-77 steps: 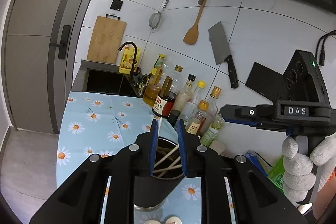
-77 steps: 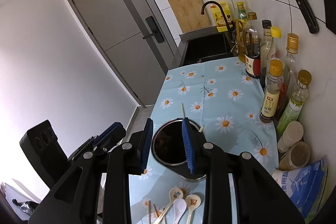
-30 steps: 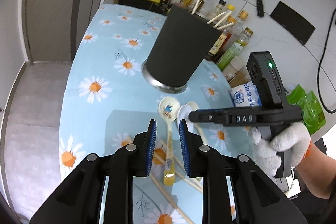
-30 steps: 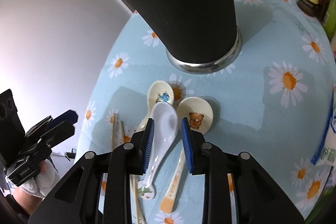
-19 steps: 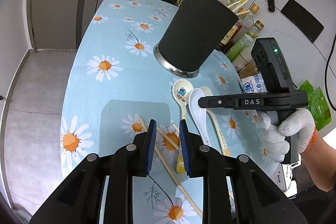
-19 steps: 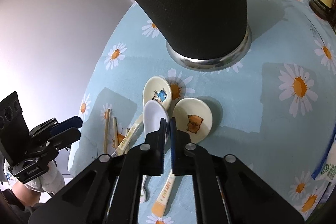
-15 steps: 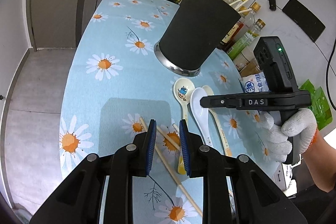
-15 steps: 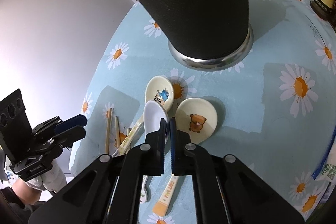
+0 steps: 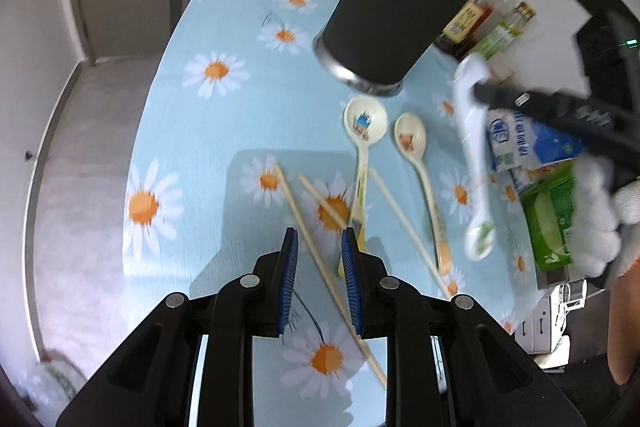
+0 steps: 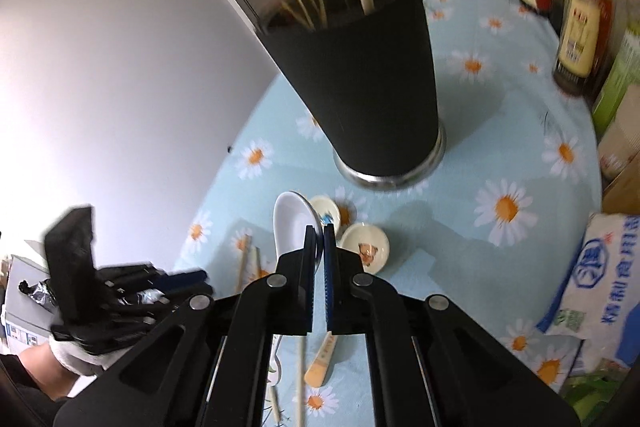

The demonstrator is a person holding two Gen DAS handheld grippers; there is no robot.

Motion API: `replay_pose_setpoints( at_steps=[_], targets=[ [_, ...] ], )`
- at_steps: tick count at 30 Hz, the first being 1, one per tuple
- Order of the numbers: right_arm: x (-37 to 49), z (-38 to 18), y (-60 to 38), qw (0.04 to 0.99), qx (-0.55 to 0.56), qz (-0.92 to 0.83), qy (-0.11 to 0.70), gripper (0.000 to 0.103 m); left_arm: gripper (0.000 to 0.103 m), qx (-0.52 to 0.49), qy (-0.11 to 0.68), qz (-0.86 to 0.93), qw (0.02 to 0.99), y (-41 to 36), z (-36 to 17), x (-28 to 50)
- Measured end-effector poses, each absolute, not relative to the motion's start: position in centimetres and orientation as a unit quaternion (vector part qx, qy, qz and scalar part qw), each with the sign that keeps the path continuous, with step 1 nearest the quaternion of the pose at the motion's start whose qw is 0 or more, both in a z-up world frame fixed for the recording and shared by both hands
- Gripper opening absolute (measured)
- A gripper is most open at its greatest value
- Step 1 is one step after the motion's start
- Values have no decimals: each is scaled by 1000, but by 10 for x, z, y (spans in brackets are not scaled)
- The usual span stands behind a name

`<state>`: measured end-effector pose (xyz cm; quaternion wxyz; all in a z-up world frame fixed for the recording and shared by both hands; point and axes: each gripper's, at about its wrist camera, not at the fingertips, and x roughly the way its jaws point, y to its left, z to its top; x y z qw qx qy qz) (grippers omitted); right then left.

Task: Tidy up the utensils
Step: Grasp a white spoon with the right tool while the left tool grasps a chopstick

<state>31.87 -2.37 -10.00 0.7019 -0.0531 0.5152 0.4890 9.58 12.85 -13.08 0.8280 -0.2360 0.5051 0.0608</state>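
Observation:
A black utensil cup (image 9: pixel 396 15) (image 10: pixel 360 67) with several chopsticks in it stands on the daisy tablecloth. My right gripper (image 10: pixel 319 243) is shut on a white spoon (image 10: pixel 290 223) by its bowl rim and holds it above the table; the spoon also shows in the left wrist view (image 9: pixel 474 155), hanging handle down. Two cream spoons (image 9: pixel 362 131) (image 9: pixel 416 155) and loose chopsticks (image 9: pixel 316 239) lie on the cloth. My left gripper (image 9: pixel 318 255) is open, low over one chopstick, with the chopstick between its fingers.
Sauce and oil bottles (image 9: pixel 488 15) stand along the wall behind the cup. A blue-and-white salt bag (image 9: pixel 528 139) (image 10: pixel 600 279) and a green packet (image 9: pixel 556 211) lie at the right. The table's left edge (image 9: pixel 136 155) drops to the floor.
My right gripper shut on the white spoon and lifted it off the cloth, up and toward the cup. My left gripper moved lower, over the loose chopsticks.

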Motion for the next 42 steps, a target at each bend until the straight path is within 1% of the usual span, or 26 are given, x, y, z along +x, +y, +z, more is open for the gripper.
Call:
replay_pose_setpoints(
  at_steps=[5,9,14,18,21,22,23,25,29,36,42],
  targets=[
    [322,-72,-37,705,-40,512,489,5,22,-234,542,105,800,116,-141,96],
    [318,-60,-53,699,-28,527,482,5,22,-243,570,135,773,103,-143,94],
    [313,-53,-73,694,-19,544,471,5,21,-226,603,164,747,86,-145,103],
    [314,-51,-85,686,-9,556,469,5,21,-234,627,194,717,87,-156,113],
    [313,-49,-94,684,-6,564,463,5,21,-242,633,206,706,91,-158,118],
    [314,-49,-96,683,-4,566,462,5,18,-246,634,211,702,93,-158,118],
    [315,-48,-99,683,-2,567,459,5,11,-244,636,217,699,93,-159,119],
    [317,-47,-104,684,-1,571,455,5,4,-244,637,230,694,96,-161,123],
    [323,-45,-110,681,10,575,453,5,4,-270,627,234,692,104,-162,119],
    [320,-39,-113,678,12,584,446,5,4,-260,620,248,697,99,-161,115],
    [314,-42,-107,684,2,577,447,5,4,-257,602,248,714,89,-147,106]
  ],
)
